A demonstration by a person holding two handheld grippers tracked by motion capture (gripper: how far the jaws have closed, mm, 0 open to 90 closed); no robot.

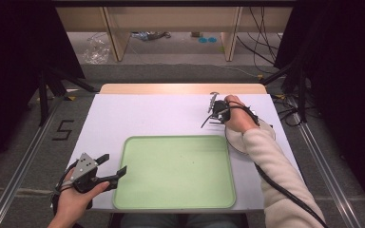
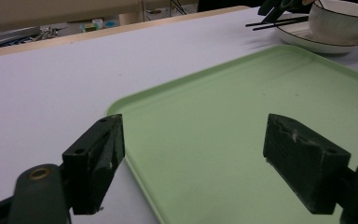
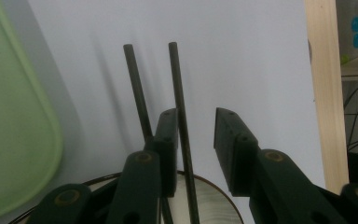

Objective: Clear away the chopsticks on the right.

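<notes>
— Right hand-held gripper (image 3: 193,140) first: we have its jaws parted, with the pair of thin black chopsticks (image 3: 177,102) lying between and beside them, one stick along the left jaw's inner face, neither pinched. They rest across the rim of the white black-edged plate (image 3: 214,200), tips out over the pale grey desk (image 3: 242,56).

— So we judge the chopsticks released onto the plate, beside the white bowl (image 2: 340,21). And our left hand-held gripper (image 1: 111,168)?

— Wide open, empty, at the near-left edge of the bare pale green plastic tray (image 1: 176,171).

— Next we'd back the right one off without nudging the sticks.
</notes>
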